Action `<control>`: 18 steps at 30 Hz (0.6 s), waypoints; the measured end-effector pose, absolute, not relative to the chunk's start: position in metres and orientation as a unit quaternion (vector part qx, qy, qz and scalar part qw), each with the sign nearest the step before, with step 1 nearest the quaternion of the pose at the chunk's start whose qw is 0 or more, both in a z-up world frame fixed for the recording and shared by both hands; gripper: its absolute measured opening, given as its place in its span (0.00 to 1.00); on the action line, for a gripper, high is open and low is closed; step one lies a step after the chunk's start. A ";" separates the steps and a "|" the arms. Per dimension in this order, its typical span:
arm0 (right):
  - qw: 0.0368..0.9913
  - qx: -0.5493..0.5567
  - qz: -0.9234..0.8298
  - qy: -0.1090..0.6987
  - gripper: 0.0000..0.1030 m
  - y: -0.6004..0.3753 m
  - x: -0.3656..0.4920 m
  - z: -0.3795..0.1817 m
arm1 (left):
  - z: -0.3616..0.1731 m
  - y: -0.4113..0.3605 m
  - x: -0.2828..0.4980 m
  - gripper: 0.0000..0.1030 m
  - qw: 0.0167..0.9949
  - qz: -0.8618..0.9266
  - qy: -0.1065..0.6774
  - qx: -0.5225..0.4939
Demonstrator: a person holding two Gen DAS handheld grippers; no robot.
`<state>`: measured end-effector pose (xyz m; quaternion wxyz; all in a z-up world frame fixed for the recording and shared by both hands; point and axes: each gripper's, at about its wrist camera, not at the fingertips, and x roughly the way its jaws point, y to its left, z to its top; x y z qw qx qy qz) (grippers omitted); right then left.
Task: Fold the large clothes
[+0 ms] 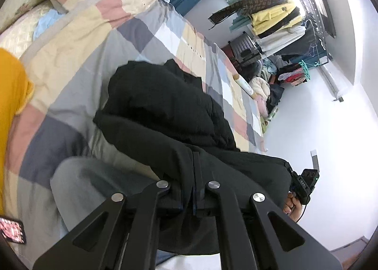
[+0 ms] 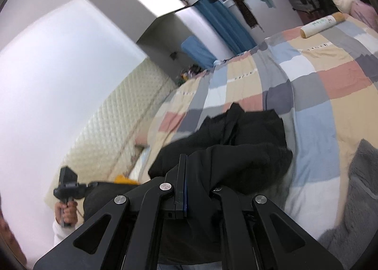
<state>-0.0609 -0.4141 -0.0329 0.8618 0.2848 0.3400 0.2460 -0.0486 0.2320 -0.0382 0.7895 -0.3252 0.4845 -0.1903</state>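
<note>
Holding a bulky black padded garment [image 1: 170, 114] above the bed's checked quilt of pink, cream, grey and blue squares [image 1: 78, 62], we have both tongs clenched on its near edge. Our left tongs [image 1: 196, 170] pinch a fold of the black cloth, which drapes away toward twelve o'clock and rests on the quilt. In the right wrist view our right tongs [image 2: 185, 175] bite the same garment [image 2: 250, 137], the cloth bunching over the right-hand finger. A cream cardboard tube [image 2: 323, 24] lies on the quilt at two o'clock, well apart from the garment. A grey fleecy blanket [image 2: 361, 189] lies at four o'clock. A yellow cloth [image 1: 11, 95] shows at nine o'clock in the left view.
</note>
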 end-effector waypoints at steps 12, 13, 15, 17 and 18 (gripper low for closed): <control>0.861 0.324 0.196 0.339 0.02 -0.419 0.055 -0.037 | -0.029 0.236 0.055 0.06 0.806 -0.106 0.497 -0.304; 0.862 0.324 0.190 0.339 0.02 -0.418 0.067 -0.038 | -0.029 0.234 0.067 0.06 0.809 -0.096 0.495 -0.301; 0.862 0.328 0.176 0.343 0.02 -0.418 0.091 -0.042 | -0.031 0.232 0.088 0.06 0.813 -0.081 0.494 -0.297; 0.860 0.335 0.161 0.349 0.02 -0.418 0.116 -0.049 | -0.033 0.228 0.110 0.07 0.817 -0.062 0.492 -0.294; 0.861 0.333 0.154 0.351 0.02 -0.417 0.124 -0.052 | -0.035 0.225 0.123 0.07 0.820 -0.051 0.490 -0.292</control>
